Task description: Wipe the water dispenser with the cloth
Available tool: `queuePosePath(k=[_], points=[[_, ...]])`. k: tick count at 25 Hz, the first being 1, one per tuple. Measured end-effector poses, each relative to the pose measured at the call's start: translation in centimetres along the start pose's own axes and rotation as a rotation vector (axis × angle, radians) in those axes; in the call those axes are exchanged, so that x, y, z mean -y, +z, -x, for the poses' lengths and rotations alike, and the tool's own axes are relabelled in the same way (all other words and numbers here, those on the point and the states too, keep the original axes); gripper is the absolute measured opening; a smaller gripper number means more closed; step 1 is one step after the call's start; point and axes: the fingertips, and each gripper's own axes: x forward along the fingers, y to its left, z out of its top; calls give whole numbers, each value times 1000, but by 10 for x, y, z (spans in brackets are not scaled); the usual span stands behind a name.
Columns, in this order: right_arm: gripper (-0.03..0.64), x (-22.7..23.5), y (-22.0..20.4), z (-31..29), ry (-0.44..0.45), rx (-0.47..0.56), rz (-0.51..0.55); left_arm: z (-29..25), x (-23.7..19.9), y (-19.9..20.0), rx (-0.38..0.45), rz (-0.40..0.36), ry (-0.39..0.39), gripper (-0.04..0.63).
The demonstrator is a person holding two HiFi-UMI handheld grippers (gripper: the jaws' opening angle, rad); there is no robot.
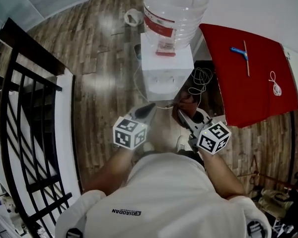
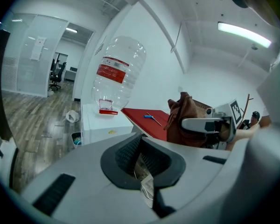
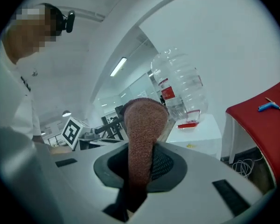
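A wood-plank floor [image 1: 99, 48] runs through a bright room with white walls. A black railing [image 1: 25, 108] stands at the left, and a table under a red cover [image 1: 258, 98] is at the right. The white water dispenser [image 1: 166, 71] stands on the floor just beside that table, straight ahead of the person, with a clear bottle [image 1: 174, 9] upside down on top. A blue-handled tool [image 1: 239, 52] and a coiled white cord [image 1: 275, 83] lie on the red cover.

The left gripper [image 1: 148, 109] has its fingers together with nothing between them. The right gripper [image 1: 181, 114] is clamped on the brown cloth [image 3: 142, 125], which stands up in a fold above the fingers. Both grippers are near the dispenser's front, and neither touches it.

The bottle's upper end is cut off by the frame in the head view. The dispenser's front face is seen only steeply from above, so its taps cannot be made out. Black cables [image 1: 201, 78] beside it run out of sight under the table. In the right gripper view the cloth covers the fingertips.
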Motion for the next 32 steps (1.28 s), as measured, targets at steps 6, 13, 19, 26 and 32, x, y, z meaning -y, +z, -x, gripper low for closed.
queuePosePath(k=[6, 13, 19, 26, 32], points=[[58, 9, -12, 23, 22, -64, 22, -1, 16, -1, 47, 54, 47, -11], [58, 23, -18, 41, 57, -78, 5, 0, 38, 2, 79, 42, 97, -11], [58, 33, -16, 51, 58, -68, 25, -7, 53, 1, 64, 17, 107, -11], [58, 40, -19, 53, 57, -72, 24, -9, 57, 3, 57, 7, 122, -11], [58, 41, -21, 58, 47, -74, 33, -14, 59, 3, 54, 11, 122, -11]])
